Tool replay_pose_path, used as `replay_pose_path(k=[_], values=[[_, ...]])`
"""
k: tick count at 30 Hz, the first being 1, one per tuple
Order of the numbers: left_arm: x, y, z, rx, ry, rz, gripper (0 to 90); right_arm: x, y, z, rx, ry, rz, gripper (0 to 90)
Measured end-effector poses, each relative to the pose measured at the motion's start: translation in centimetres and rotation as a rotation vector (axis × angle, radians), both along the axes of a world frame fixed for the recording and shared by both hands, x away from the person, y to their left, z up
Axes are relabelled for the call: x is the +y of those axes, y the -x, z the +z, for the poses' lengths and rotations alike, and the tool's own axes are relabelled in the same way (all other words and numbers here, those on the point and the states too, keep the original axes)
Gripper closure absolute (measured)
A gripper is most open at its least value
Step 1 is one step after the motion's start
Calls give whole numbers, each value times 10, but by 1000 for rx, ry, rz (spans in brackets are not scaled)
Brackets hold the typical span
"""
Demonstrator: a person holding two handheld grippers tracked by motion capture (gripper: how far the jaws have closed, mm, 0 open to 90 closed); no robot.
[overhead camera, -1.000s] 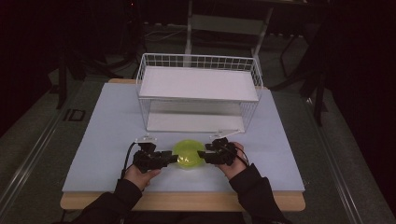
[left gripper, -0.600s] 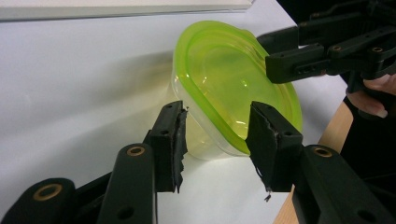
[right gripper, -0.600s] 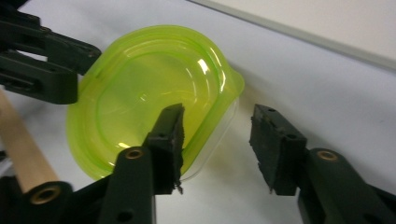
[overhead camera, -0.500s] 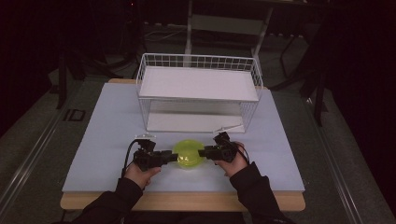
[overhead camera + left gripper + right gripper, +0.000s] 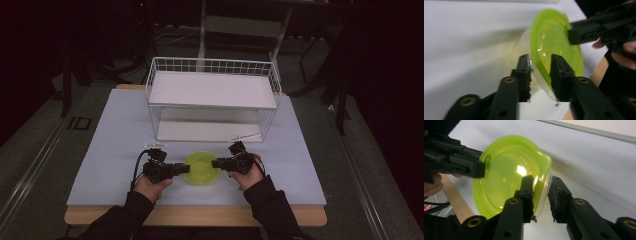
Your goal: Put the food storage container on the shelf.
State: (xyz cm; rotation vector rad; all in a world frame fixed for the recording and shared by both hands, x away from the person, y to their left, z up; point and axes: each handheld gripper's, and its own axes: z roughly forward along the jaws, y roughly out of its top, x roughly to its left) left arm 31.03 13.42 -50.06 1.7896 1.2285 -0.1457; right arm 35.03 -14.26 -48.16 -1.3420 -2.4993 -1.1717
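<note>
A clear round container with a lime-green lid [image 5: 201, 167] is near the front of the white table [image 5: 115, 135], held between both grippers. My left gripper [image 5: 183, 169] is shut on its left rim, and the lid edge [image 5: 541, 67] runs between the two black jaws [image 5: 540, 75]. My right gripper [image 5: 217, 163] is shut on the opposite rim; the green lid [image 5: 506, 185] faces its camera and the rim sits between its jaws [image 5: 541, 193]. I cannot tell whether the container touches the table.
A white wire rack [image 5: 212, 100] with a flat white shelf stands behind the container, mid-table. A thin white strip [image 5: 245, 137] lies at its front right foot. The wooden table edge [image 5: 200, 216] runs just behind the person's hands.
The right hand has edged slightly to the right. The container stays held between both grippers in about the same spot.
</note>
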Motion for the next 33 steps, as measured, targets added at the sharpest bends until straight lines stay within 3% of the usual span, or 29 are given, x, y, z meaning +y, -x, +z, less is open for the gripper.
replay_pose_path(k=[2,6,9,14,25,26,33], values=[[-2,2,1,-2,-14,6,735,0,1,1,2,1,-7,761],[1,1,2,41,-2,20,758,2,3,2,2,-11,-21,774],[2,3,3,58,-7,14,780,2,7,5,-18,-25,-27,797],[4,4,6,72,29,34,808,3,14,13,-61,-3,0,805],[4,3,33,18,26,20,811,-1,17,37,-131,-14,31,808],[5,4,42,-8,23,19,811,-1,18,40,-140,-16,29,808],[7,3,70,-68,32,8,810,-2,19,70,-195,-57,22,809]])
